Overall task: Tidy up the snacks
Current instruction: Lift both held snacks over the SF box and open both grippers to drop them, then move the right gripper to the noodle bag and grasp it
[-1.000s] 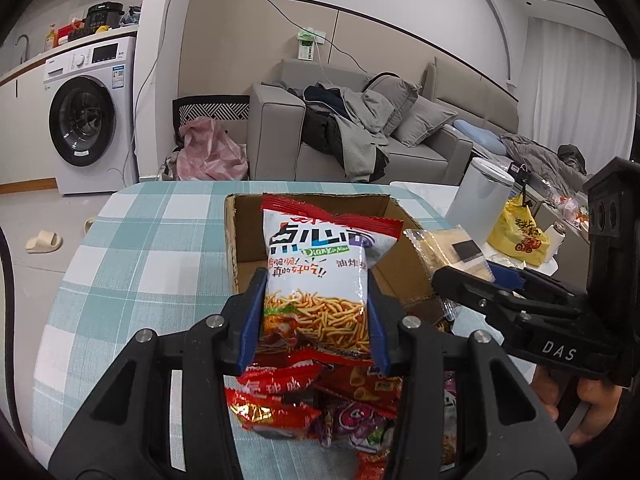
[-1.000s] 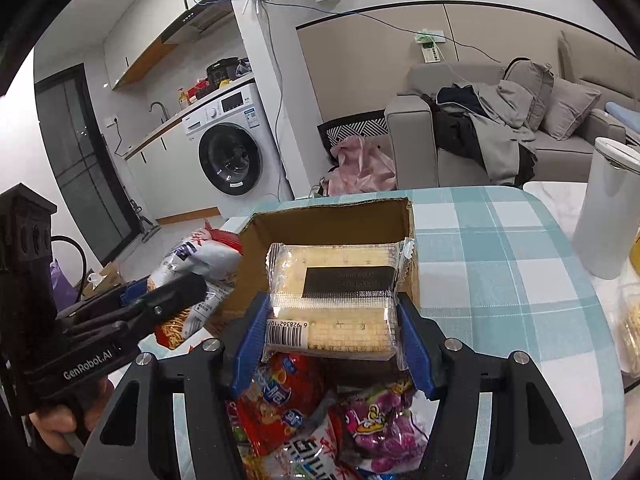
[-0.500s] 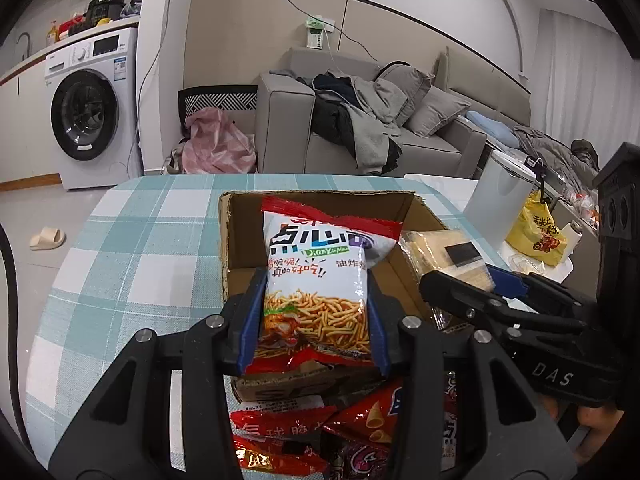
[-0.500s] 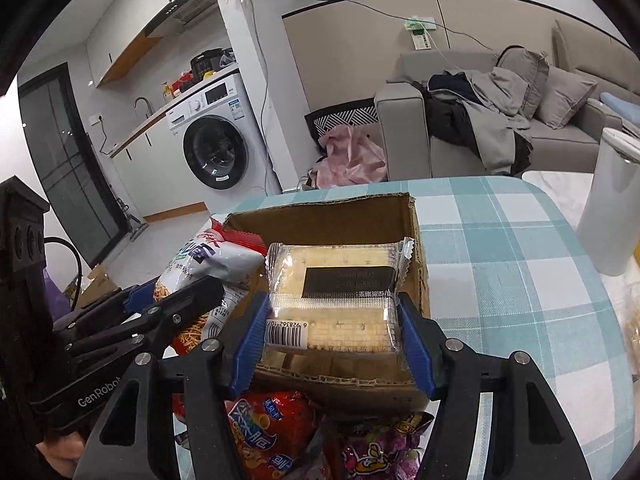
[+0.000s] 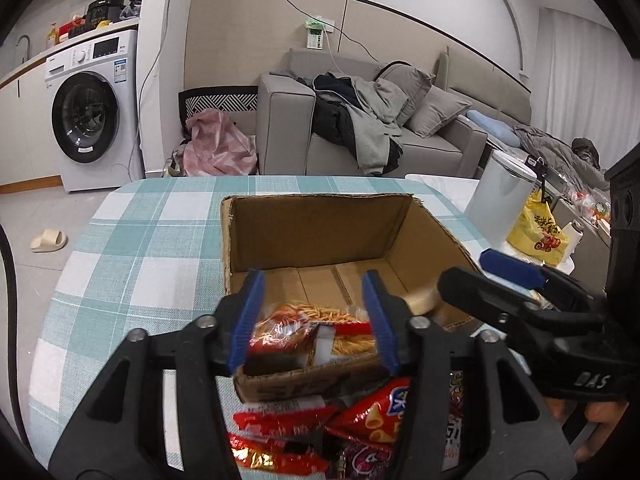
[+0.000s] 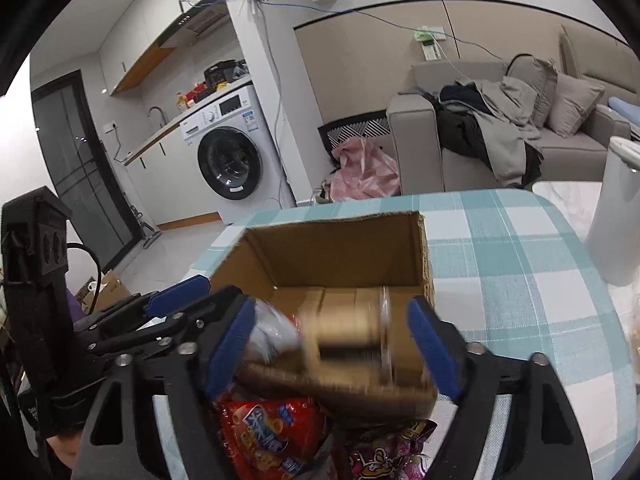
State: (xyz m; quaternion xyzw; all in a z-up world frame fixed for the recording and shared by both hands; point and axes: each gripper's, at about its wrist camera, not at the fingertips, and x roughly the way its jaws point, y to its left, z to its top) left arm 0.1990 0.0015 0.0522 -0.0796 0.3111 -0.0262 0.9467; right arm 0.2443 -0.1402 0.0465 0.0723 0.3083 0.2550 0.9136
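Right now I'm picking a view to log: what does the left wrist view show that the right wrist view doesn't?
Left wrist only: yellow plastic bag and beige slipper.
Right wrist only: range hood and dark glass door.
Both: brown cardboard box, the red noodle-snack bag inside it, the white washing machine, both grippers open.

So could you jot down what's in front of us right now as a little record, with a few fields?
setting: teal and white checked tablecloth
container: open brown cardboard box, upright
in box: red and white bag of fried noodle sticks; clear-wrapped pack of pale biscuits, blurred
left gripper: open, over the box's near edge
right gripper: open, above the biscuits
left outside: red snack bags heaped before the box
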